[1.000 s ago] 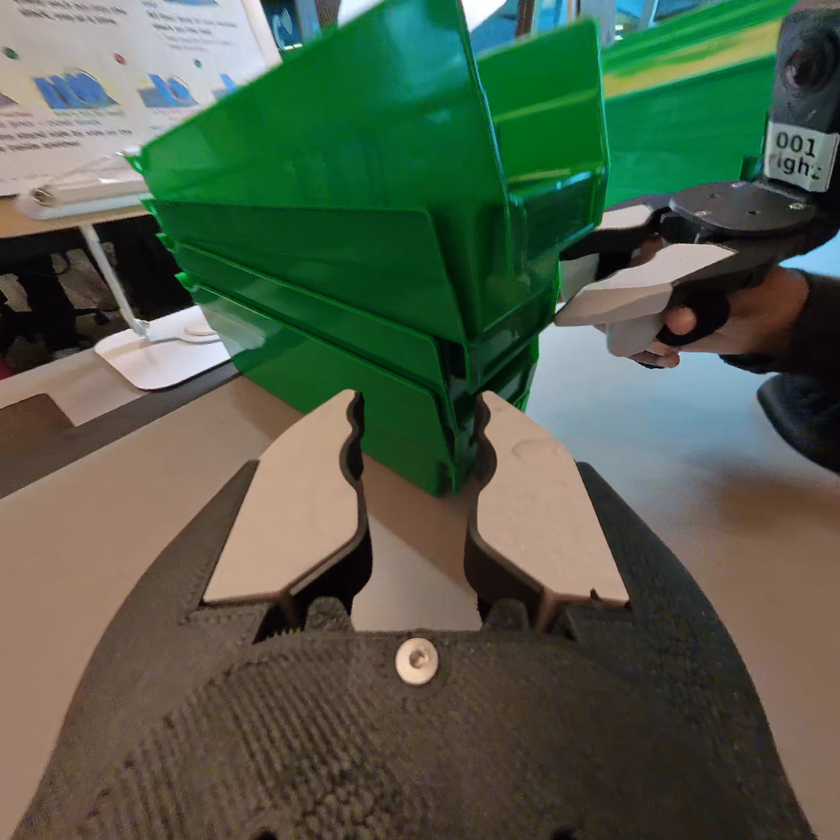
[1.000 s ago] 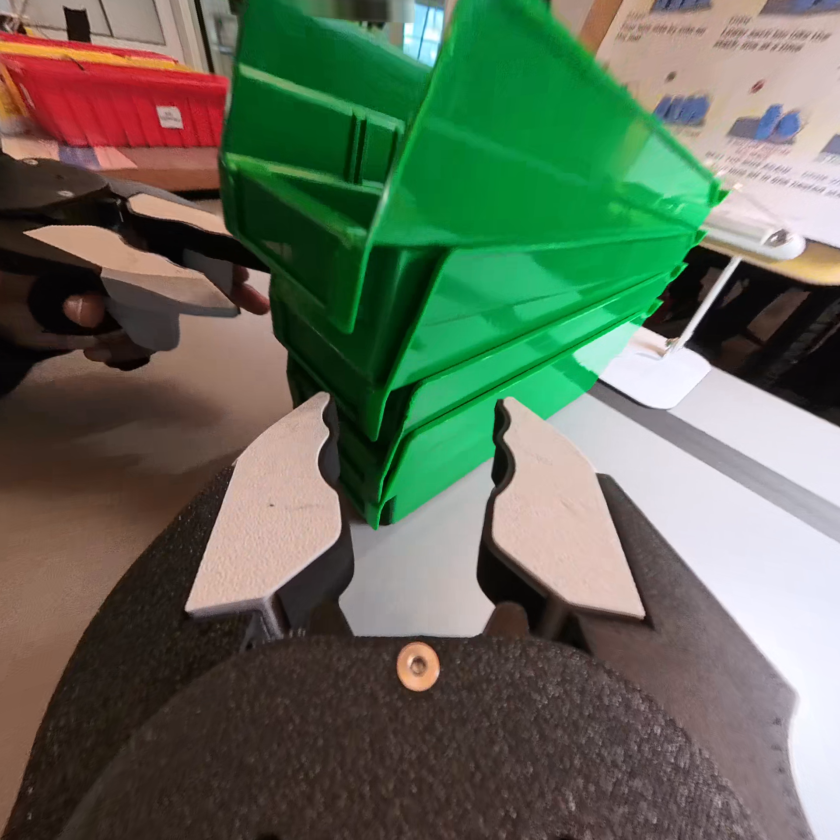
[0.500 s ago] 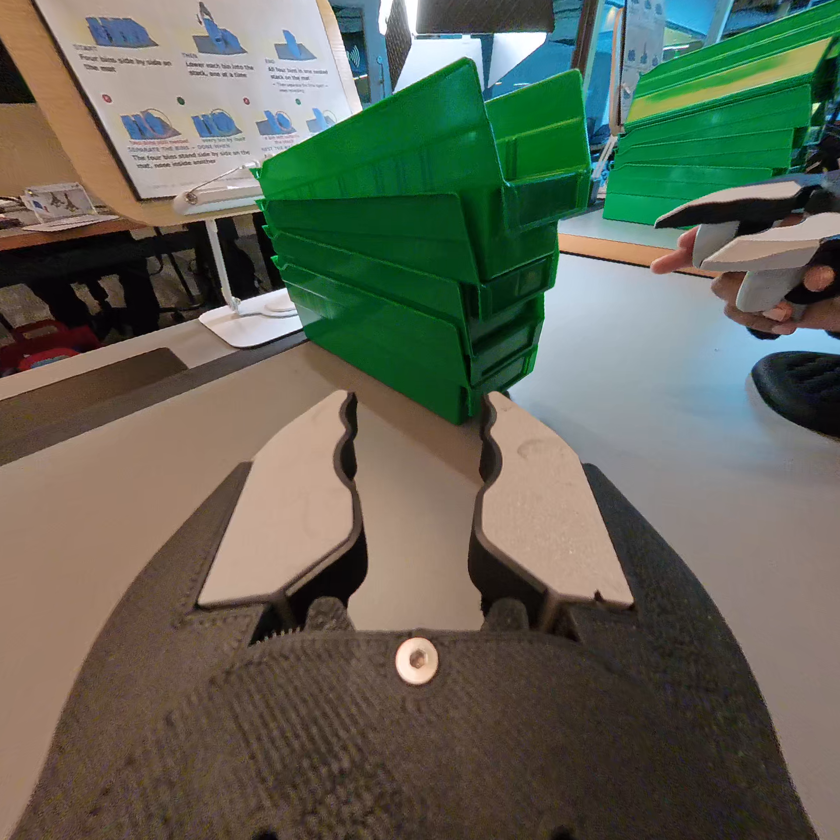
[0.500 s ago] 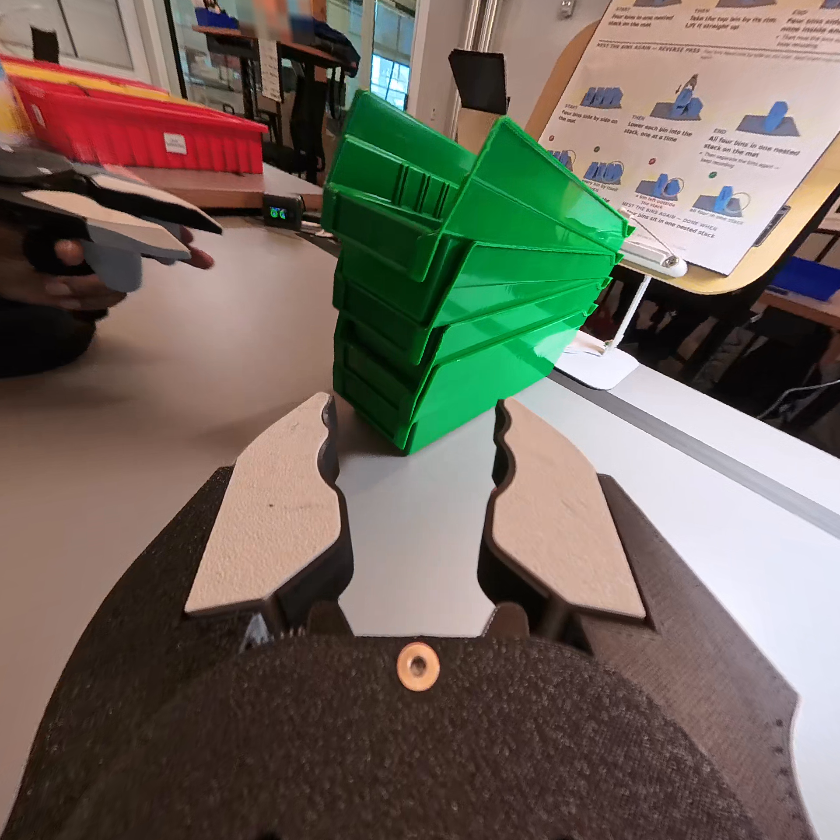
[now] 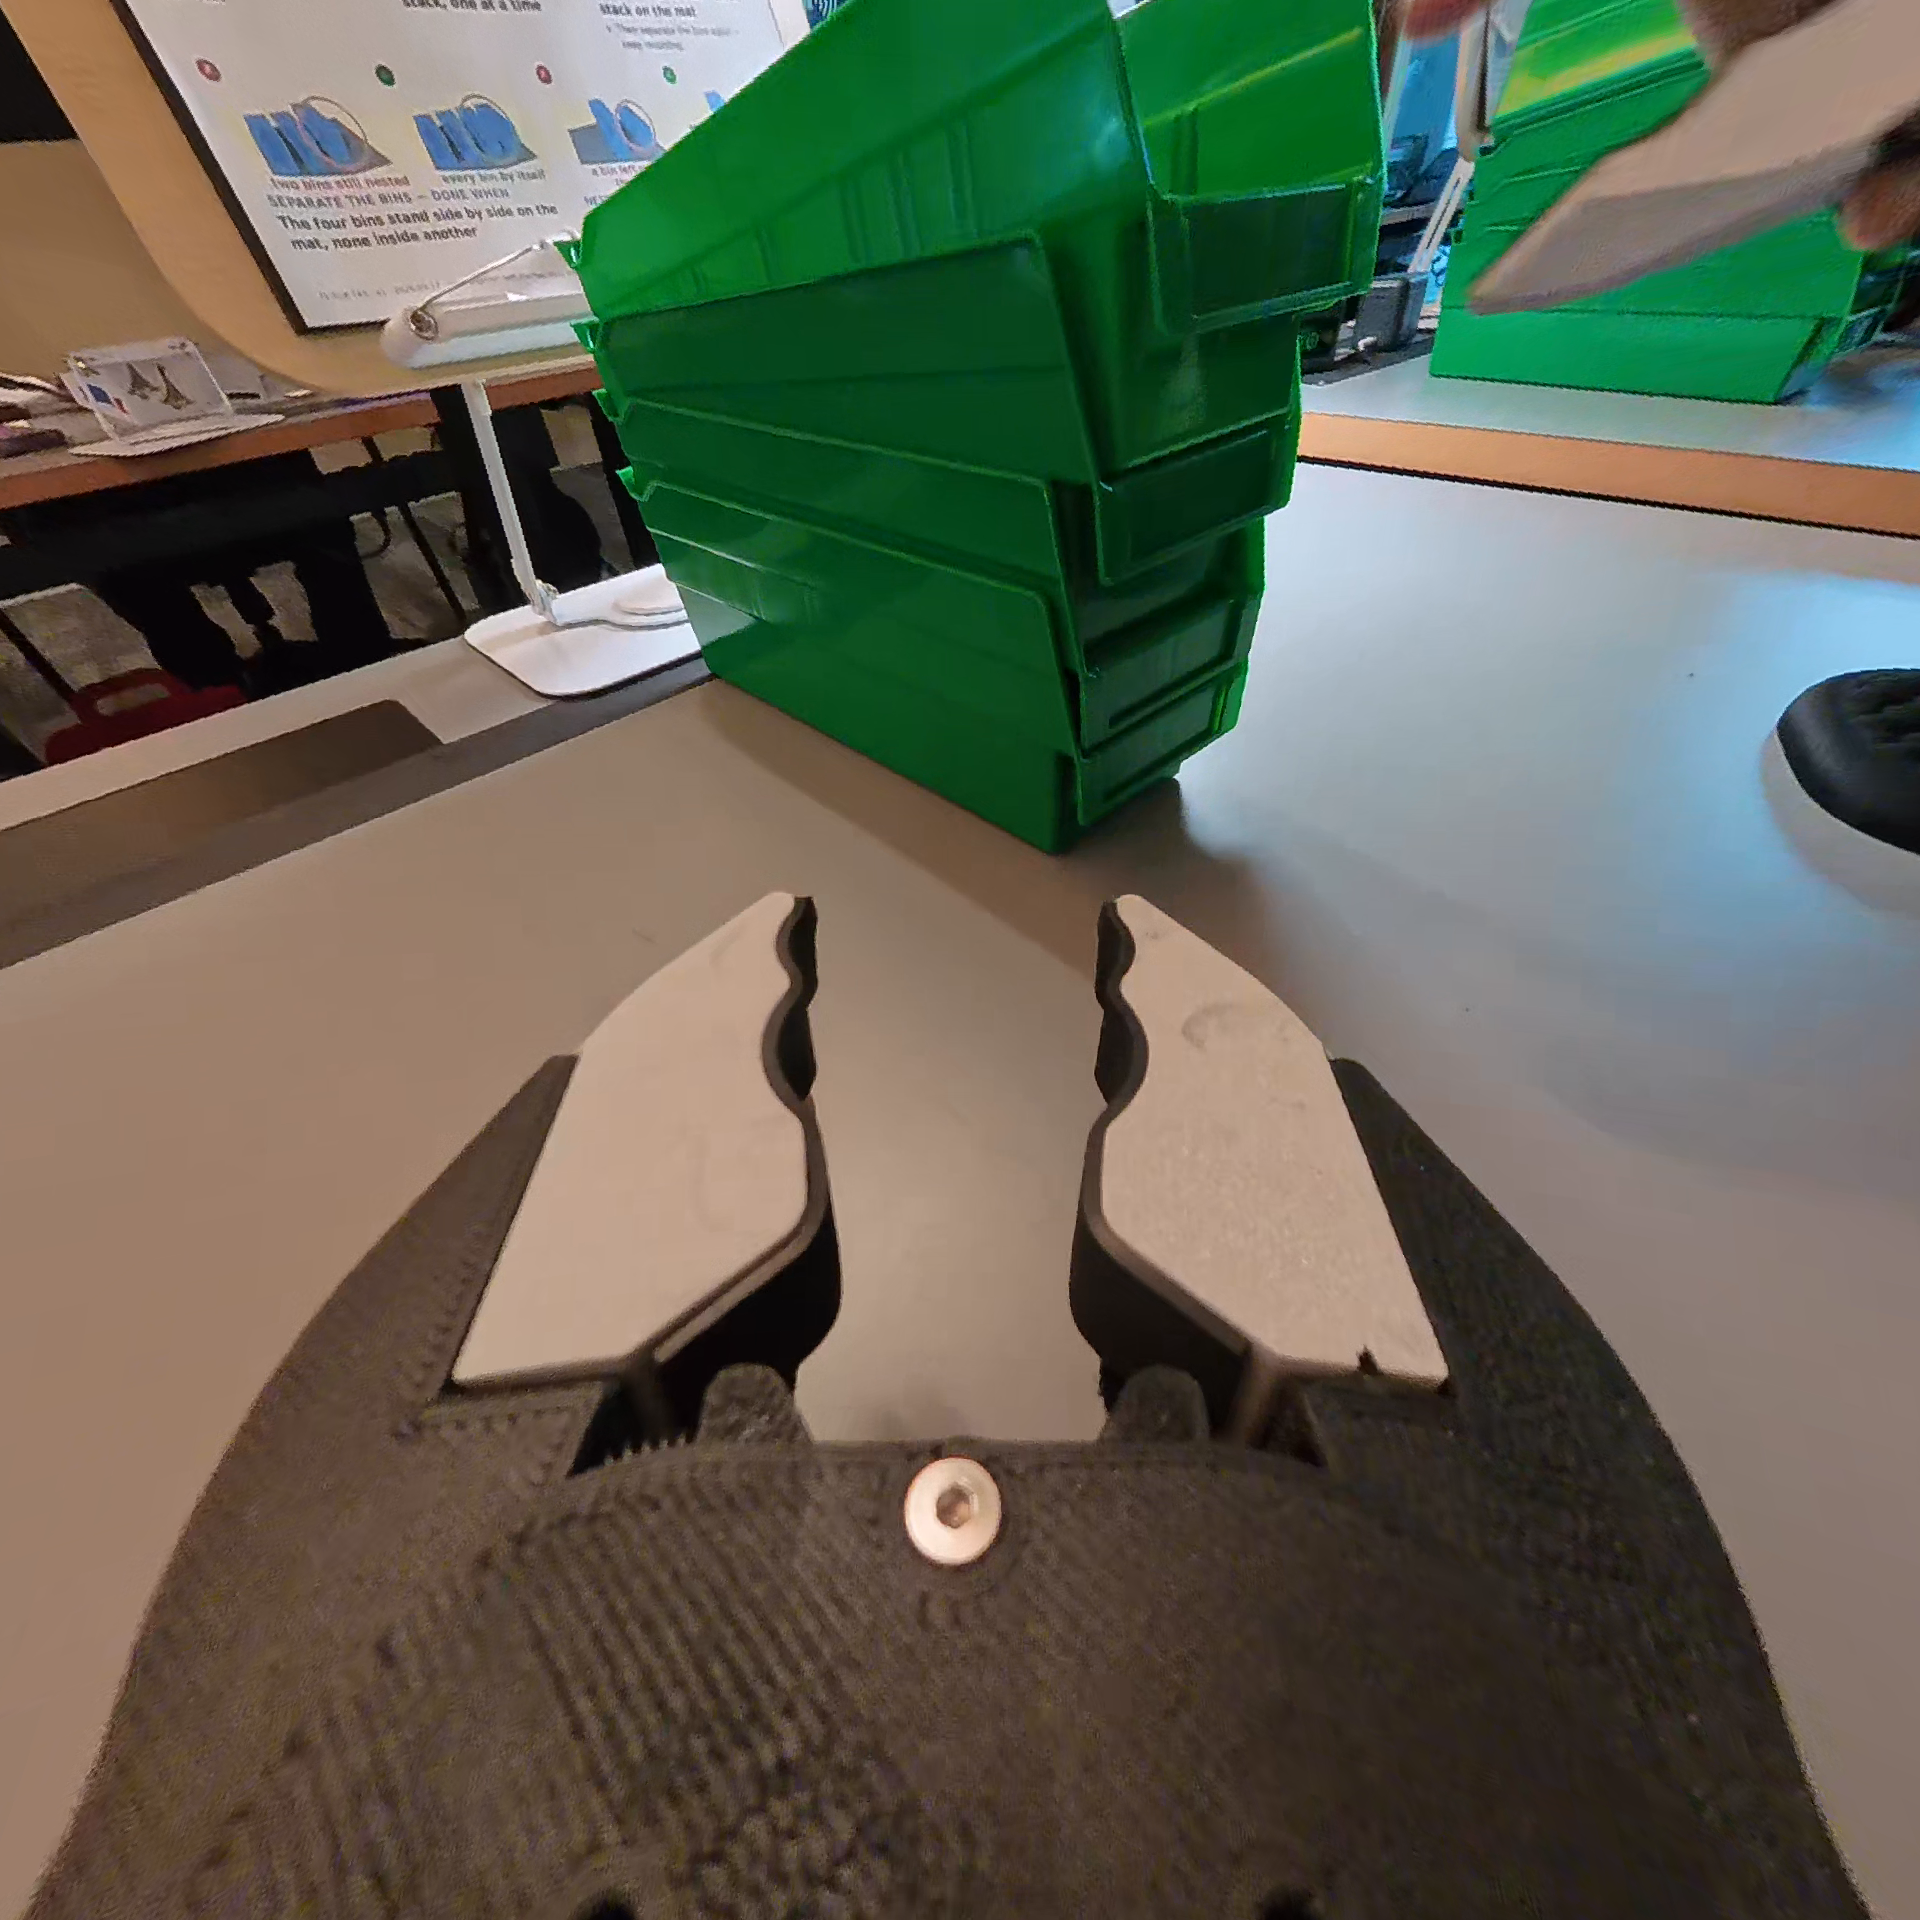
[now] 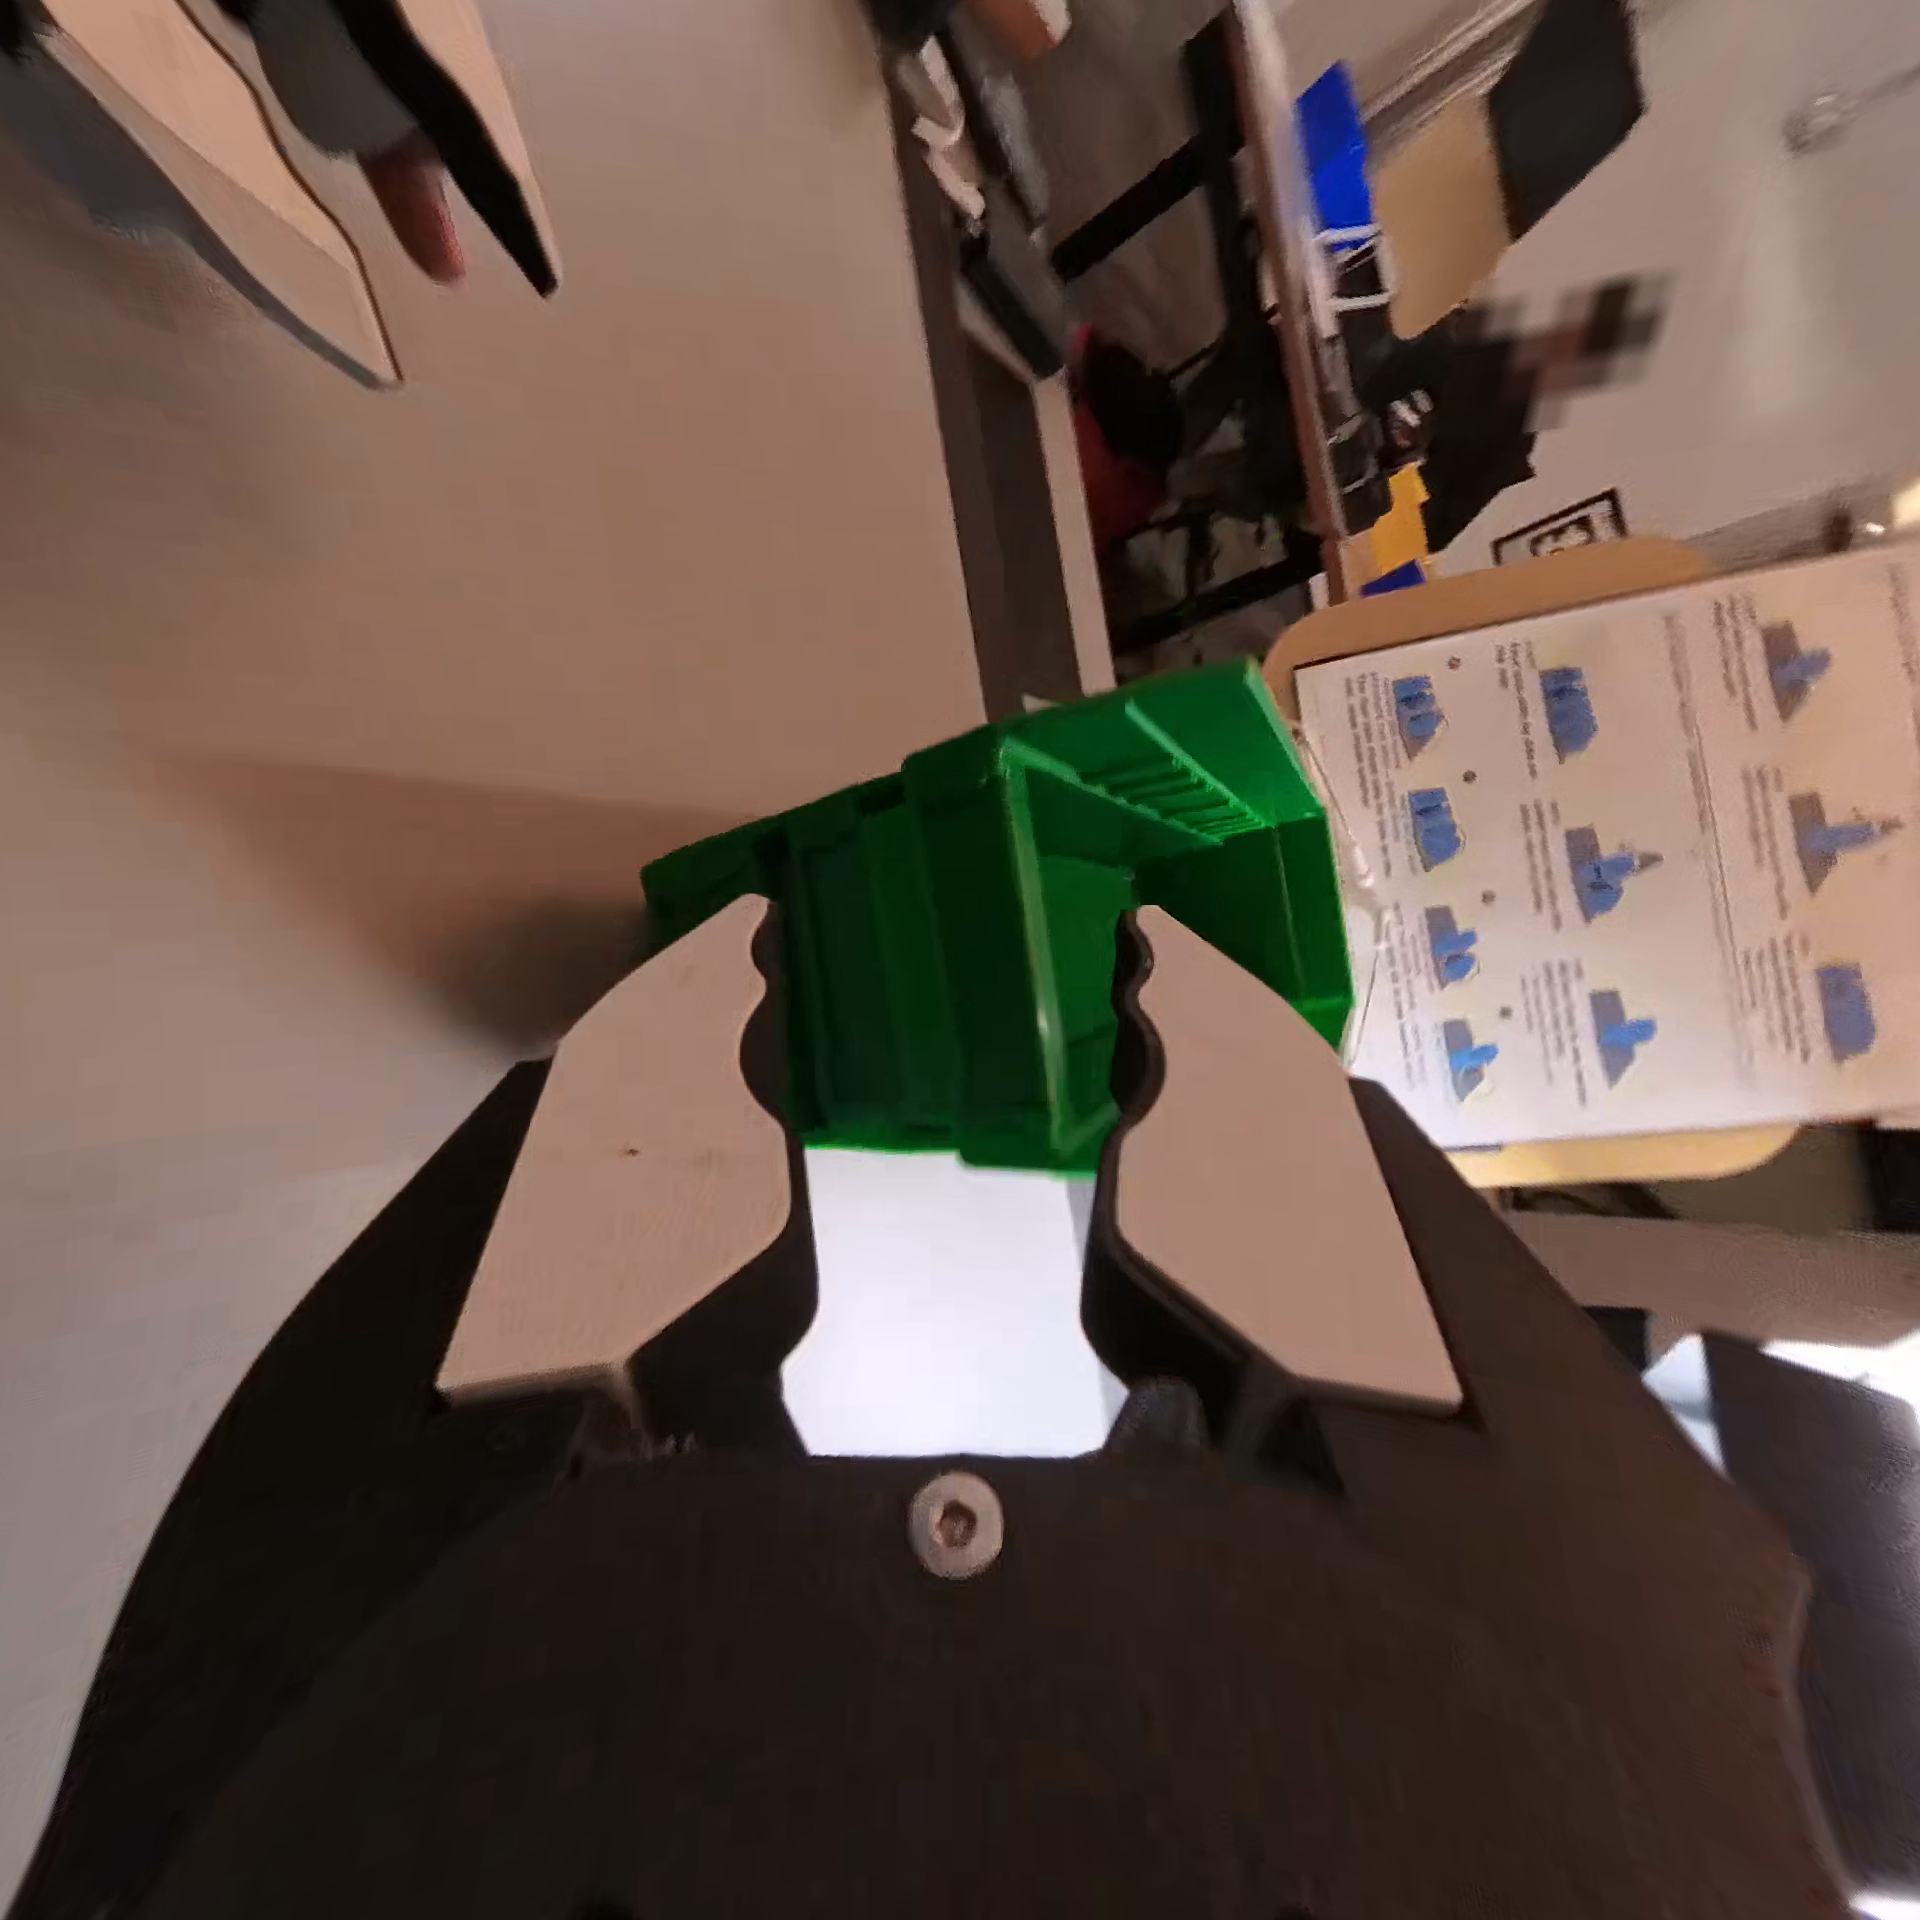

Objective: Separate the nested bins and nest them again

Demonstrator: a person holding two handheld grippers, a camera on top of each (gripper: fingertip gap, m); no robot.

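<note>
A bare grey tabletop (image 5: 1507, 987) fills the foreground. The left gripper (image 5: 954, 925) hovers low, spread wide and empty. Straight ahead, near, stand four green nested bins (image 5: 935, 499), long axis running away leftward. The right gripper (image 6: 943, 920), also wide and empty, looks down from above them.

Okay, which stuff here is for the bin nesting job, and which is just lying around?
For the job:
- stack of nested green bins
- left tongs, open
- right tongs, open
- instruction poster

Lying about:
- white lamp base
- other green bins on the far table
</note>
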